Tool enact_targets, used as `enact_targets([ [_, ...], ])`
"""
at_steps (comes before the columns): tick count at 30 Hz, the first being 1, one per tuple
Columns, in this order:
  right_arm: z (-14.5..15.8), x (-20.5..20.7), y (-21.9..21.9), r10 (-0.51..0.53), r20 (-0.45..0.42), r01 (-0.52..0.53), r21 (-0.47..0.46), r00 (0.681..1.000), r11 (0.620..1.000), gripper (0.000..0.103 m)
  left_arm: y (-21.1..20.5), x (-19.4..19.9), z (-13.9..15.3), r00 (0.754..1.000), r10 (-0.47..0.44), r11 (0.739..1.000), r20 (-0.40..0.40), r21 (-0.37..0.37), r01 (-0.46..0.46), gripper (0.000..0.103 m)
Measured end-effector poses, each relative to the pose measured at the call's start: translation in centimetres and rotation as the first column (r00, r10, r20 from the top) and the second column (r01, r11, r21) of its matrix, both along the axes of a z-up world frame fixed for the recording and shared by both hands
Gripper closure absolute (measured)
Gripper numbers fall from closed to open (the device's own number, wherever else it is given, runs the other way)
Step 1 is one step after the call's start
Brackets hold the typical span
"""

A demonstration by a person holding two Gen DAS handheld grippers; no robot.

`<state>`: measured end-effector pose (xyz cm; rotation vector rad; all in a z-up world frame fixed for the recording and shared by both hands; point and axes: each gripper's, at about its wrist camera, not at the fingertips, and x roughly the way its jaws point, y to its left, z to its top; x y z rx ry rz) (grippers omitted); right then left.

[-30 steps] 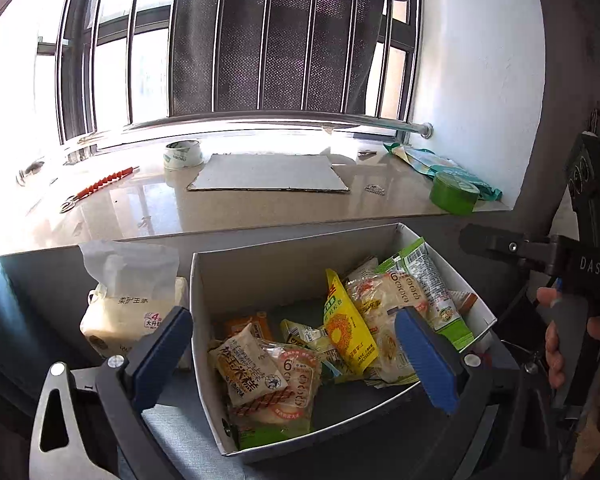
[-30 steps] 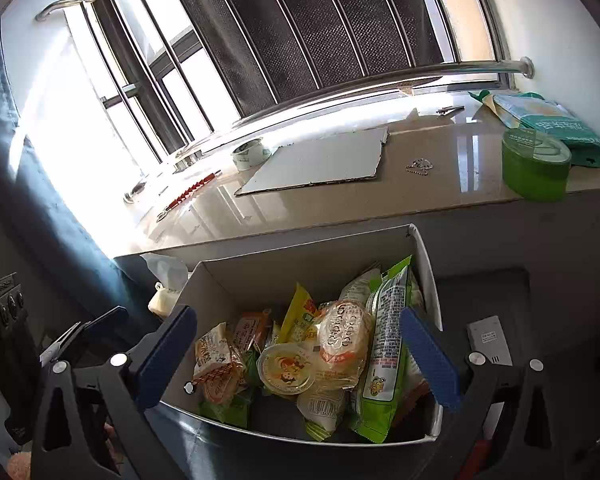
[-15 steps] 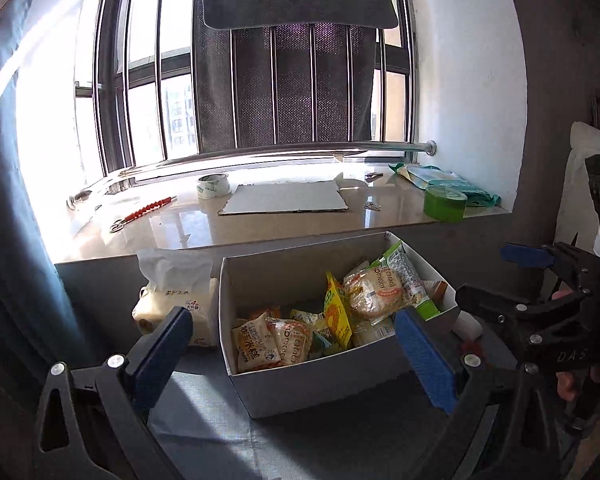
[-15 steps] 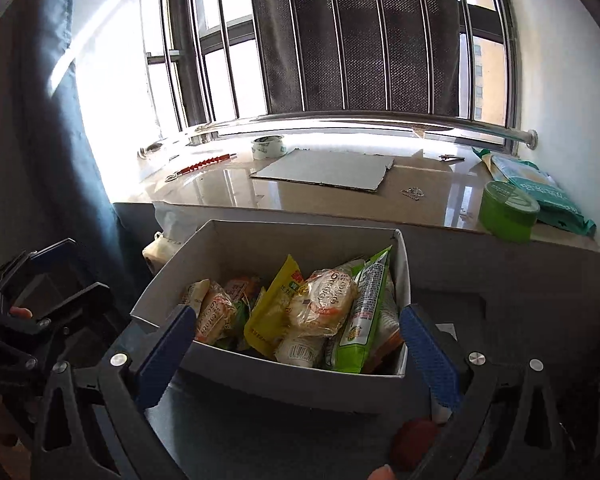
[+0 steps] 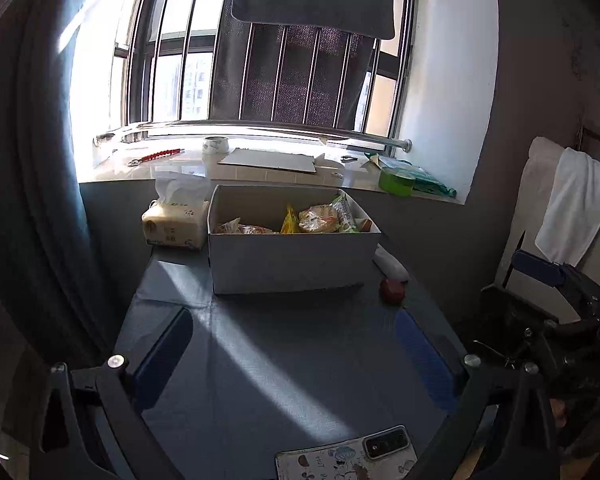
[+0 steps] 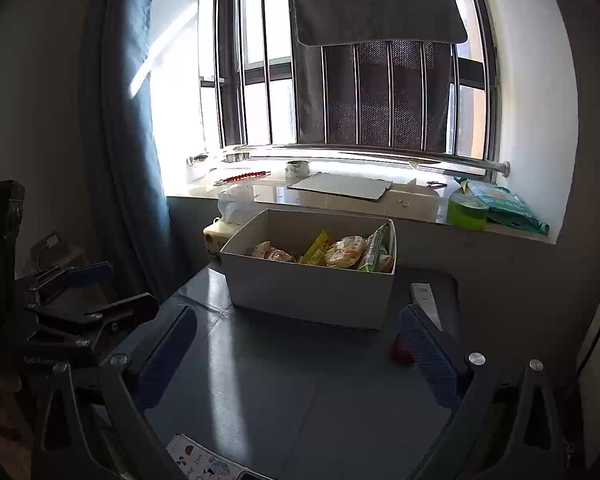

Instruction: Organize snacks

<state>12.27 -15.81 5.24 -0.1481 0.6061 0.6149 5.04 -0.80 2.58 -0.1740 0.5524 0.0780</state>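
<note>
Your left gripper [image 5: 296, 356] has its blue-padded fingers [image 5: 162, 354] spread wide with nothing between them, and your right gripper [image 6: 298, 354] is the same: blue pads [image 6: 428, 356] far apart, holding nothing. Both hover over the bare grey surface [image 5: 300, 360], well short of the open white cardboard box [image 5: 292, 258].

That box is your landmark. Inside it sit the packaged snacks [image 5: 316, 218]: a yellow packet, a pale round-bun wrapper and a green-edged packet toward its right end, more orange-brown wrappers at its left. They lean against each other, tops showing above the rim.

No snack packet lies on the surface outside the box, so the gathering looks finished, or very nearly. Just beside the box's right corner lie a small round red object [image 5: 392, 291] and a white elongated object [image 5: 390, 264]; you cannot tell from here whether either counts as a snack. If the red one does, it is what remains.

Left of the box stands a soft pack of tissues [image 5: 176, 224], touching or almost touching its wall. On the near side of the box, at the surface's edge, lies a phone in a cartoon-printed case [image 5: 346, 458].
</note>
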Motion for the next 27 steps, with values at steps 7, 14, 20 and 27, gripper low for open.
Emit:
enact_targets([
  [7, -1.1, -4.0, -3.4, -0.033, -0.108, 0.040, 0.064, 0.994, 0.997, 0.000, -2.6, -4.1, -0.5, 0.998, -0.052, 0.998, -0.032, 0.030, 0.053, 0.000],
  [14, -1.1, -4.3, -4.1, -0.022, -0.151, 0.039, 0.104, 0.988, 0.994, 0.000, -2.2, -4.7, 0.2, 1.000, -0.029, 0.999, -0.005, 0.034, 0.030, 0.000],
  [20, -1.7, -4.1, -4.1, -0.029, -0.170, 0.045, 0.093, 0.985, 0.995, 0.000, -2.1, -4.7, -0.1, 0.999, -0.040, 0.999, -0.013, 0.026, 0.041, 0.000],
  [27, -1.9, -4.1, -4.1, -0.036, -0.179, 0.050, 0.079, 0.983, 0.996, 0.000, -2.1, -4.6, -0.4, 0.999, -0.041, 0.999, -0.024, 0.016, 0.042, 0.000],
])
